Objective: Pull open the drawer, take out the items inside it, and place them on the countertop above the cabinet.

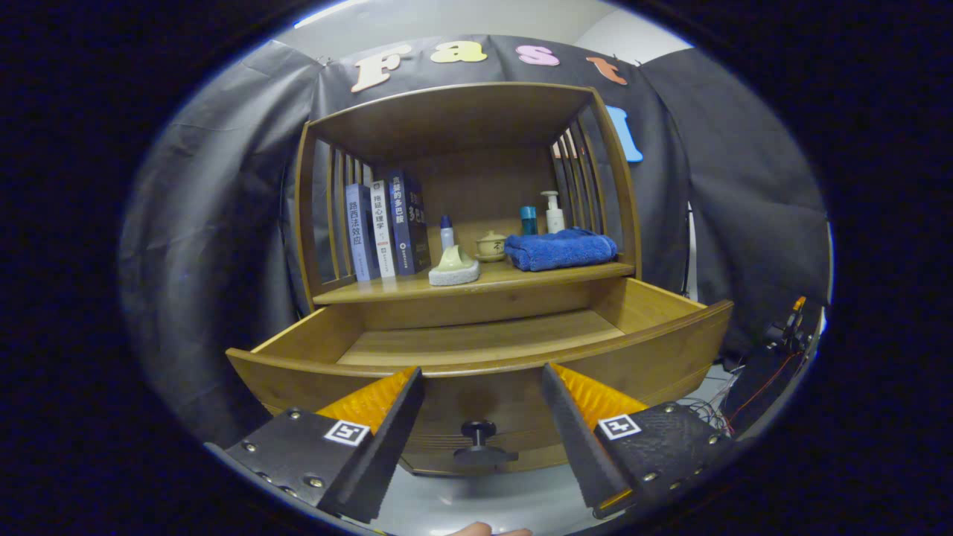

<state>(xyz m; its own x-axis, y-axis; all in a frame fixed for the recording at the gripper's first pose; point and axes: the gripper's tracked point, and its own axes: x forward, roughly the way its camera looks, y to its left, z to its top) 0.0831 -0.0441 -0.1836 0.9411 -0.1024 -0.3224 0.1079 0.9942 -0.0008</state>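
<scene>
Already pulled out, the drawer (pixel 476 350) looks empty at centre frame; gripper (pixel 482 402) fingers are spread apart, so the knob (pixel 478 430) could be bumped.

Wooden cabinet (pixel 476 298), centre frame. Countertop (pixel 521 277) under its slatted hutch carries, left to right: three upright books (pixel 387 229), grey-and-green sponge piece (pixel 454 268) at the front edge, small bottle (pixel 447 232) behind it, lidded ceramic cup (pixel 491 245), folded blue towel (pixel 560 249), teal bottle (pixel 528 220) and white pump bottle (pixel 553 213) at the back. Drawer (pixel 484 339) below is pulled out, wooden floor bare. The fingers (pixel 482 417) stand spread either side of its dark knob (pixel 478 435).
</scene>
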